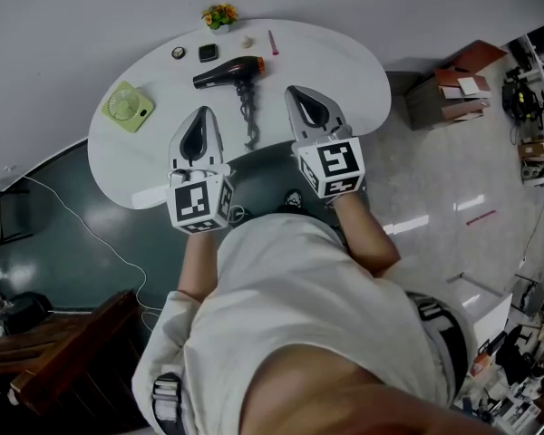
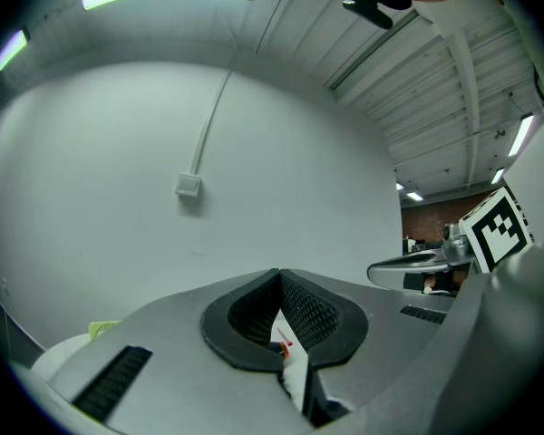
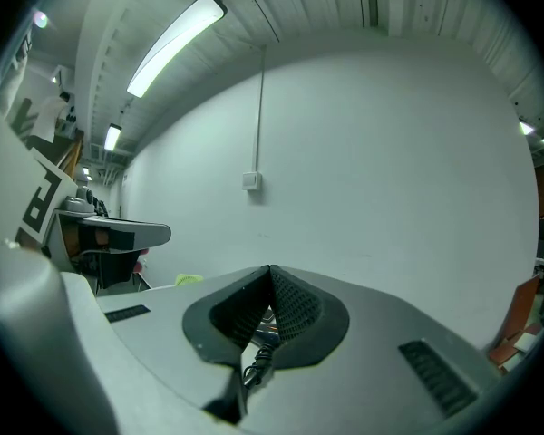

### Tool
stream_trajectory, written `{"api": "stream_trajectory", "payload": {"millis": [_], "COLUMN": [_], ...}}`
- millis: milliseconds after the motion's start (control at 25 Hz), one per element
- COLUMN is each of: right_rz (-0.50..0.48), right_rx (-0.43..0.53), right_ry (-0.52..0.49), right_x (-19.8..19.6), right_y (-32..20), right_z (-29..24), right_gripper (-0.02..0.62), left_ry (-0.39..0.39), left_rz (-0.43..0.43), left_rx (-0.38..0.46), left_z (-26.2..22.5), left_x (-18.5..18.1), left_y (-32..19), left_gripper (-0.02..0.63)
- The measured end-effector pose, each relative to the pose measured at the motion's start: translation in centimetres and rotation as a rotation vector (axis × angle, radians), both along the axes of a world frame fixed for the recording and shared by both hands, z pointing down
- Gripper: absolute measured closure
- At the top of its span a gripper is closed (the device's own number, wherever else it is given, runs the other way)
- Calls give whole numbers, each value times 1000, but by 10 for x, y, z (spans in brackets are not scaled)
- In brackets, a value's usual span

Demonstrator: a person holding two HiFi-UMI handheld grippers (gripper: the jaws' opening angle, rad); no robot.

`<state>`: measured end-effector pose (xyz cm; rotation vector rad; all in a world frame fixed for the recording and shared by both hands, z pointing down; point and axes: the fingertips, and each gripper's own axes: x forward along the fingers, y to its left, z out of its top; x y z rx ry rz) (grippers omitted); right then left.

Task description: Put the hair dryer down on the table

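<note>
White wall fills the back, and the floor [image 1: 435,198] is dark on one side and shiny on the other. A big white table [image 1: 349,71] with round edges stands by the wall. A person [image 1: 299,333] in a light shirt stands at it and holds two grippers over the near edge. The left gripper [image 1: 202,112] is shut tight and has nothing in it. The right gripper [image 1: 293,90] is shut tight too and holds nothing. Brown boxes [image 1: 453,89] sit on the floor to the right of the table. The hair dryer [image 1: 227,71] lies on its side on the table, just past the two grippers, and neither one touches it. Its curly cord [image 1: 250,120] runs back toward the person, between the grippers. A green fan [image 1: 129,107] lies on the table to the left. Near the far edge are little flowers [image 1: 219,14], a small black square thing [image 1: 208,53] and a thin pink stick [image 1: 273,42].
</note>
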<state>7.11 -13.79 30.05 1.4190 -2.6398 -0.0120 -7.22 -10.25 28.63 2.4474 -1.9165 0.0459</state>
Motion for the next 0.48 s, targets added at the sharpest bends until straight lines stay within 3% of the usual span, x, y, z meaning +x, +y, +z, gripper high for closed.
{"api": "stream_trajectory", "payload": {"millis": [480], "right_rz": [14], "right_rx": [1], "right_ry": [8], "right_x": [4], "right_y": [0], "right_z": [0], "right_gripper": [597], "left_ry": [6], "left_rz": [9], "left_rx": [0], "left_z": [0], "left_x": [1], "left_y": [-1], "left_gripper": [588]}}
